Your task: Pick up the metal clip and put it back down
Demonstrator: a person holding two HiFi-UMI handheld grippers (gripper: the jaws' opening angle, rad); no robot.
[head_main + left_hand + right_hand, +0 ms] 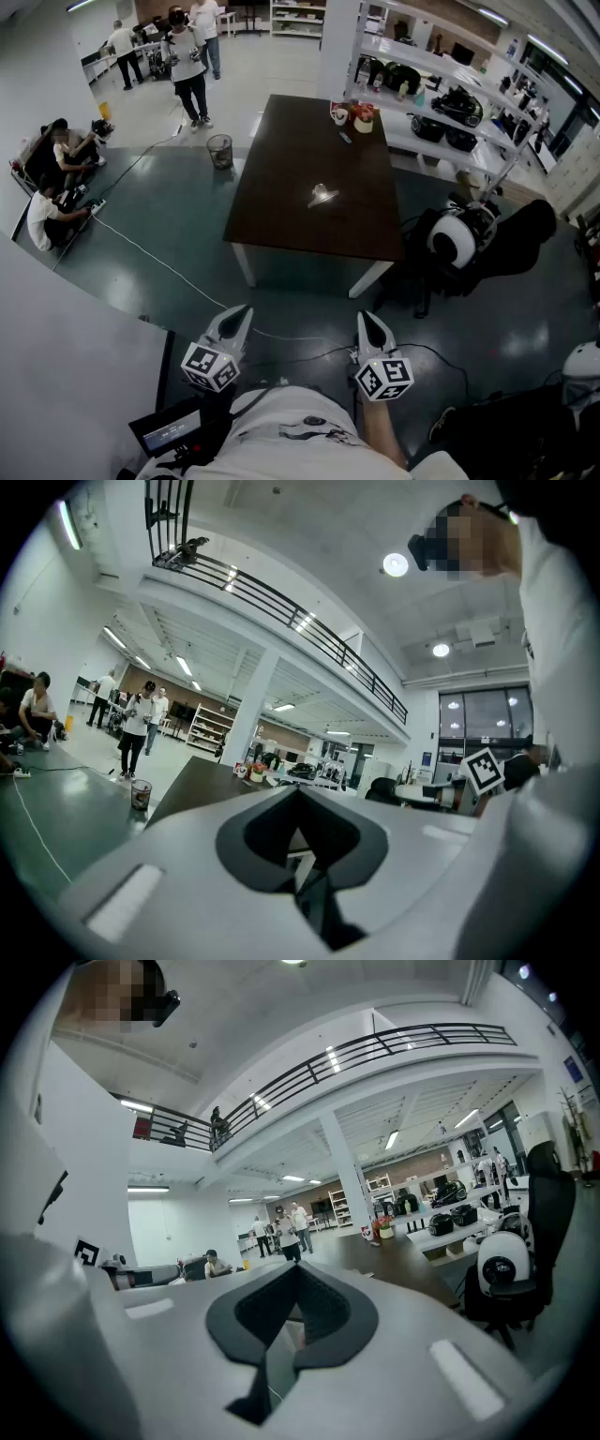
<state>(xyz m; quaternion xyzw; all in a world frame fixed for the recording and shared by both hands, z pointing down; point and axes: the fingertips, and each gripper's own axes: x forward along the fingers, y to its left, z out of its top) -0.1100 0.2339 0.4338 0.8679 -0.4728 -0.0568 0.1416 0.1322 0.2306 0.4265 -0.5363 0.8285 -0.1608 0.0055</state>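
The metal clip (322, 195) is a small shiny piece lying near the middle of the dark brown table (281, 216), well ahead of me. Both grippers are held low and close to my body, far short of the table. My left gripper (247, 310) points forward with its white jaws together and nothing between them. My right gripper (364, 317) is likewise shut and empty. In the left gripper view the left gripper (298, 791) looks level along the table (192, 785). In the right gripper view the right gripper (298, 1269) faces the table (398, 1252). The clip cannot be made out in either gripper view.
Red and white cups (356, 115) stand at the table's far end. A wire bin (219, 150) sits on the floor at its left, a black chair with a white round object (459, 239) at its right. Shelves (441, 84) line the right side. People (56, 178) sit far left; a cable (141, 253) crosses the floor.
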